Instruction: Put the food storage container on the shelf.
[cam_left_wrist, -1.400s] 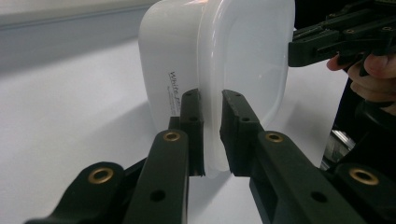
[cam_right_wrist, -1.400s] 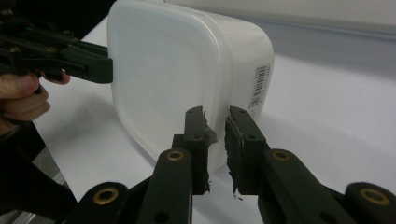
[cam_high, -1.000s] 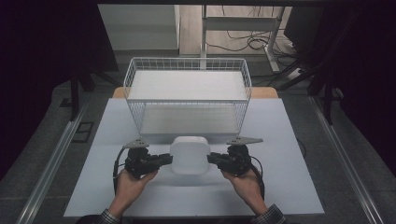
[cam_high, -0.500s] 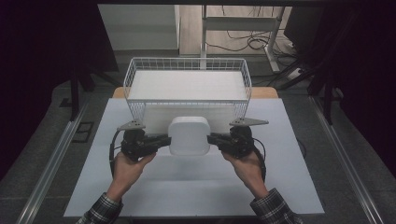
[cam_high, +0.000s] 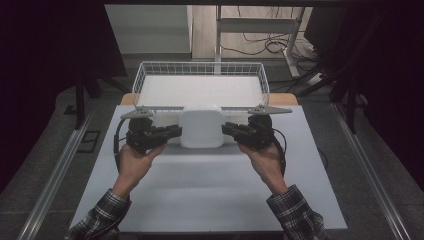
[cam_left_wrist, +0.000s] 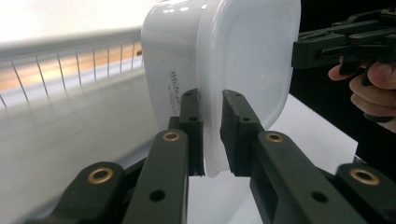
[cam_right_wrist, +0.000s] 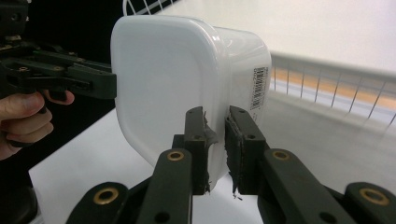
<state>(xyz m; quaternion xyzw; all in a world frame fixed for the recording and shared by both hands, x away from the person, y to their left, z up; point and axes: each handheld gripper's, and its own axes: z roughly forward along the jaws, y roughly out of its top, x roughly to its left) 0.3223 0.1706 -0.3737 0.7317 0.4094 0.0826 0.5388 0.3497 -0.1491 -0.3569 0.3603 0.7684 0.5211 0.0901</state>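
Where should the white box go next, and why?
Probably forward over the white wire basket. Both the left gripper and right gripper pinch the rim of the white lidded plastic box, held up just before the basket's near wall.

Container (cam_high: 201, 126): frame centre, above the tabletop (cam_high: 210, 190), just before the basket (cam_high: 200, 70)
Left gripper (cam_high: 172, 132): at its left edge
Right gripper (cam_high: 228, 129): at its right edge
Basket: upper centre, behind

White lidded container (cam_right_wrist: 187, 79), rim between right gripper (cam_right_wrist: 215, 140) pads, before wire basket (cam_right_wrist: 327, 84).
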